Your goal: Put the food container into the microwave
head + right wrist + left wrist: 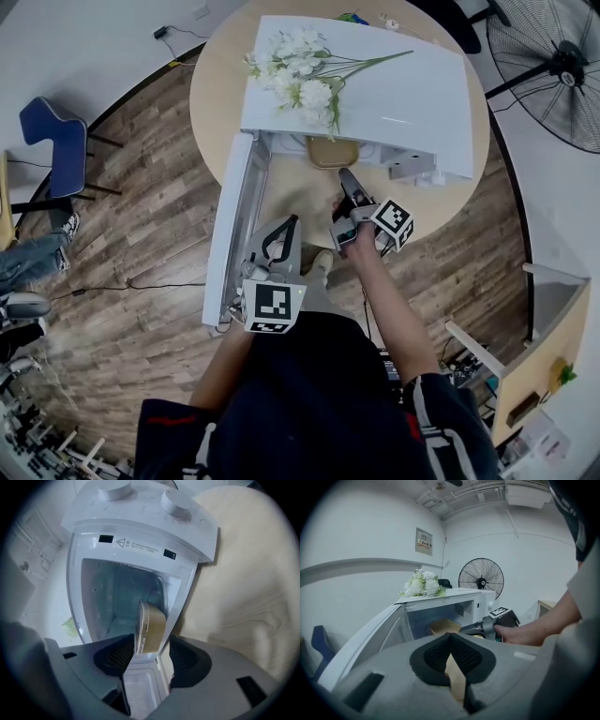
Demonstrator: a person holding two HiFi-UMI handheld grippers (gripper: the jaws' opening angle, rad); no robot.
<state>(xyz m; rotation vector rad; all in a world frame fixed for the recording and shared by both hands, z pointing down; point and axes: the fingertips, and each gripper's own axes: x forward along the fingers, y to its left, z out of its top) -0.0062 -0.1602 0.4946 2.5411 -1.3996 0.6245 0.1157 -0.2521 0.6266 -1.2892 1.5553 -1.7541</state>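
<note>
- Microwave [375, 103]: stands on round table [217, 84] at upper centre of head view, door [230, 225] swung open toward lower left, white flowers [300, 70] lying on top
- Container [331, 152]: tan, sits in the cavity mouth at its front edge; shows edge-on at centre of right gripper view, clear lid turned to frame left
- Right gripper [152, 641]: points at the cavity from just below it in head view; jaws stand wide apart, container just ahead and between them, close to the left pad, neither pad squeezing it
- Left gripper [450, 635]: hangs lower in head view, beside the door, left of centre; jaws meet at the tips, nothing between them
- Fan [553, 66]: fills upper right corner of head view
- Blue chair [56, 141]: sits at left edge
</note>
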